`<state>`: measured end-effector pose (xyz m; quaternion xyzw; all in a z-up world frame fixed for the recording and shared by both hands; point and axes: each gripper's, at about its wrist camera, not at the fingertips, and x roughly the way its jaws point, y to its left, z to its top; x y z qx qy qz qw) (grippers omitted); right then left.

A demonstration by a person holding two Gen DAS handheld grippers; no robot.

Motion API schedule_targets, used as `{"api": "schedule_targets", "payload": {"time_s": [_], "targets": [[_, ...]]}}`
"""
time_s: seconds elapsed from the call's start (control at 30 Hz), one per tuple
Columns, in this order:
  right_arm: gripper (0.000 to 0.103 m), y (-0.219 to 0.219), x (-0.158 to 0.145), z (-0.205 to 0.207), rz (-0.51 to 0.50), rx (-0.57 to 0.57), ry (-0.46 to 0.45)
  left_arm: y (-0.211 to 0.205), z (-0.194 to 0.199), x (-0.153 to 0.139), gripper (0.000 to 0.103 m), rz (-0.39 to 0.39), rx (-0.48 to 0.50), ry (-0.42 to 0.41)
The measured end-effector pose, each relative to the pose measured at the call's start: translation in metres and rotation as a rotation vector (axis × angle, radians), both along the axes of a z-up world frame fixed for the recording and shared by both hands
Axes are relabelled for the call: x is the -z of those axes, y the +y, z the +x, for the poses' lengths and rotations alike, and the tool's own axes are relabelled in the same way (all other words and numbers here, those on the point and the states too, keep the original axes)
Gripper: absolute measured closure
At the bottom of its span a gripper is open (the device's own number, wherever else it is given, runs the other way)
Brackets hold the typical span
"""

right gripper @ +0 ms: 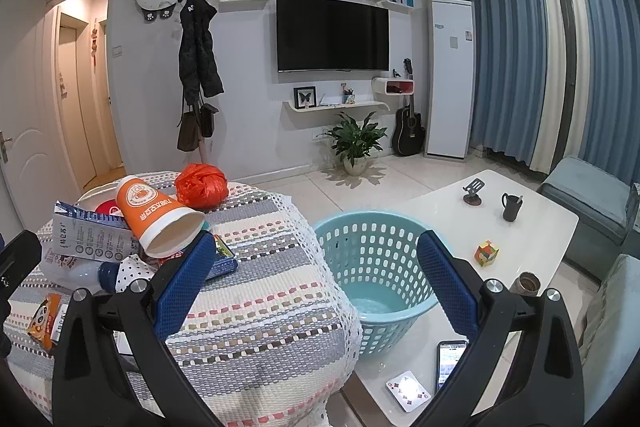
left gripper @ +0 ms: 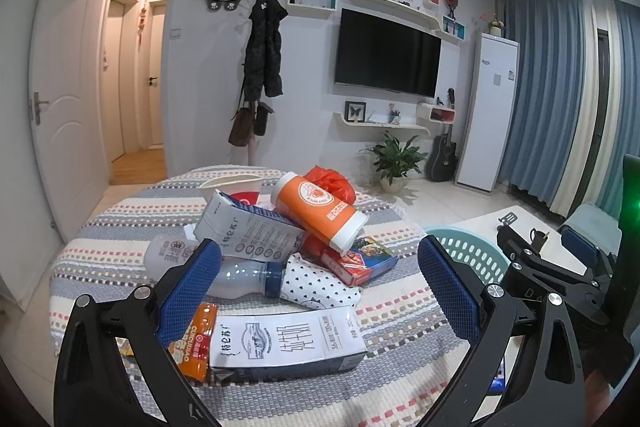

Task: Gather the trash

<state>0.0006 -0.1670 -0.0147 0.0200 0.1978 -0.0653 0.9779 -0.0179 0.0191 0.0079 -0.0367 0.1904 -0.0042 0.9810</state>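
On the round table under a striped woven cloth, trash lies heaped: an orange paper cup tipped over a grey-white milk carton, a plastic bottle with a dark cap, a crumpled orange plastic bag, and a flattened white carton nearest. Left gripper hangs spread wide above the flat carton, grasping nothing. Right gripper is likewise released, before the turquoise perforated plastic basket, which seems empty, just beside the table.

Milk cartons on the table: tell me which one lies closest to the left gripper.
The flat milk carton, lying label-up between the open fingers of the left gripper. The other carton sits farther back, propped in the pile under the orange cup.
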Motion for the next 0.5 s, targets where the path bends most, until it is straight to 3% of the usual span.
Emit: {"api": "schedule_targets", "payload": {"time_s": [0.5], "targets": [[0.008, 0.0064, -0.004, -0.0032, -0.029, -0.005, -0.014, -0.0021, -0.0042, -0.0038, 0.008, -0.003, 0.005, -0.016]]}}
